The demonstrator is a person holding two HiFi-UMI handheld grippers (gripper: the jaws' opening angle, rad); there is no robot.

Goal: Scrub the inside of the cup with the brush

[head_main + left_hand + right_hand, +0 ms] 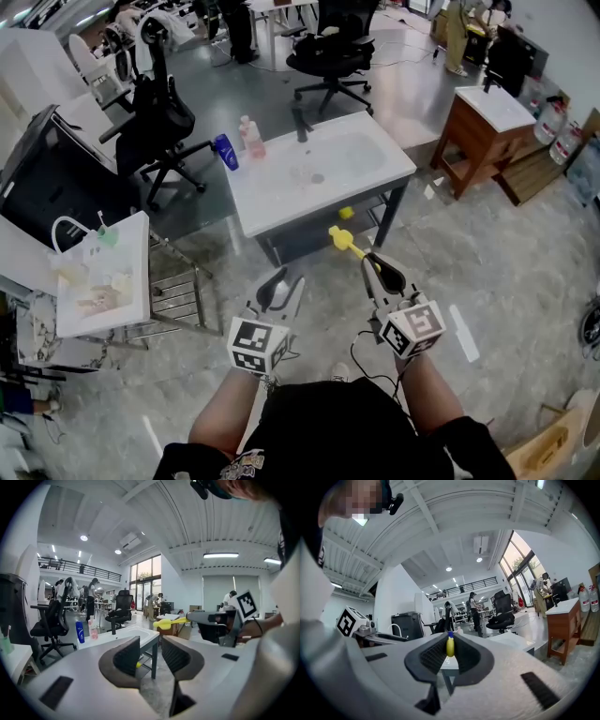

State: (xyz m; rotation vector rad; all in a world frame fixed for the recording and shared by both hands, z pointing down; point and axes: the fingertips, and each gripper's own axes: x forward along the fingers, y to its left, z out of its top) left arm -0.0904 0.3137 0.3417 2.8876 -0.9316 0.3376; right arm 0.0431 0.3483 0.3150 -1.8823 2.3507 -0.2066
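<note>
At the left of the head view a white cart (pixel 105 281) with small items on top is seen, and above it a black office chair (pixel 159 120). Toward the middle of the frame stands a white counter (pixel 281 202) with a sunken basin (pixel 345 157) and a dark faucet (pixel 300 123). At the counter's upper-left corner a blue bottle (pixel 225 151) and a pink bottle (pixel 251 139) are set just beside each other.

Below the counter, at centre-bottom, the left hand-held gripper (pixel 279 283) is held short of the counter. In the left gripper view its jaws (pixel 151 656) are shown apart, with nothing gripped between them.

Just to its right, the right hand-held gripper (pixel 380 270) is pointed toward the counter. Its jaws are clamped on the yellow brush (pixel 343 240), whose handle is pinched between the pads in the right gripper view (pixel 450 646); the brush juts toward the counter's front edge. A cup cannot be made out in any view.

At the upper right a wooden cabinet (pixel 473 141) with a white top is seen.
</note>
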